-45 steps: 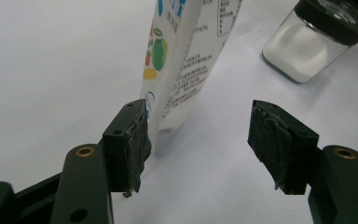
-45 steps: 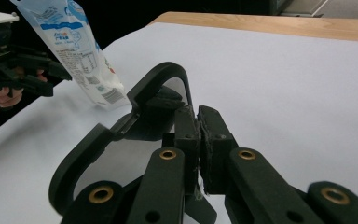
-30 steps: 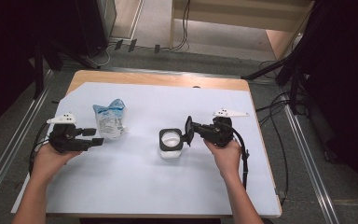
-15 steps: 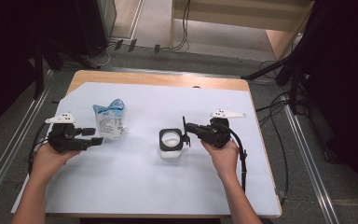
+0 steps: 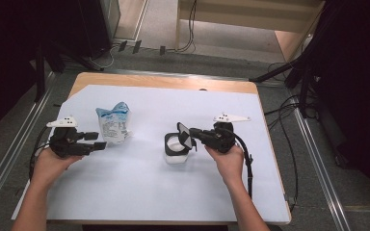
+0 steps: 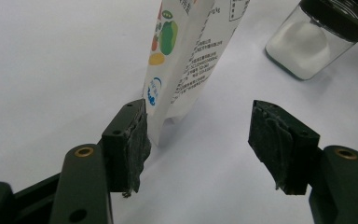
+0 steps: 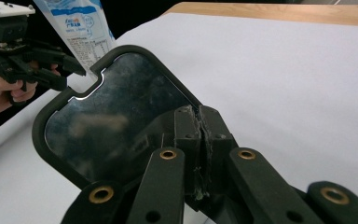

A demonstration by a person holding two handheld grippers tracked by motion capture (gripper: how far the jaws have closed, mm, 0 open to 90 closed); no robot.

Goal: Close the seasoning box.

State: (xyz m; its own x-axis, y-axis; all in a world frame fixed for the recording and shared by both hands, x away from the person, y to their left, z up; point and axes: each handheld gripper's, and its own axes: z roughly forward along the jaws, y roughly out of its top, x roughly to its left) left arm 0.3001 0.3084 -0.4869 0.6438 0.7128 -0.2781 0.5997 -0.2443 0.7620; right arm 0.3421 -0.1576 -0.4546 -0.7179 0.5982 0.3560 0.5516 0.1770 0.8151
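A glass jar (image 5: 175, 153) of white powder with a black rim stands mid-table, also seen as the jar (image 6: 314, 39) past my left jaws. My right gripper (image 5: 189, 136) is shut on the jar's flat black lid (image 5: 183, 135), held on edge over the jar's right rim. Close up, my right gripper (image 7: 199, 117) pinches the lid (image 7: 107, 121) at its edge. A blue-and-white pouch (image 5: 113, 123) stands upright at the left. My left gripper (image 5: 101, 142) is open just in front of it; in its own view my left gripper (image 6: 200, 140) has one pad beside the bottom corner of the pouch (image 6: 182, 51).
A white sheet (image 5: 139, 192) covers most of the wooden table (image 5: 164, 82). Cables trail from both grippers, the right one hanging along the forearm. The other hand with its gripper (image 7: 21, 46) and the pouch (image 7: 74, 25) show beyond the lid.
The right gripper with the lid has shifted slightly left and down toward the jar's rim. The left gripper and pouch have not moved.
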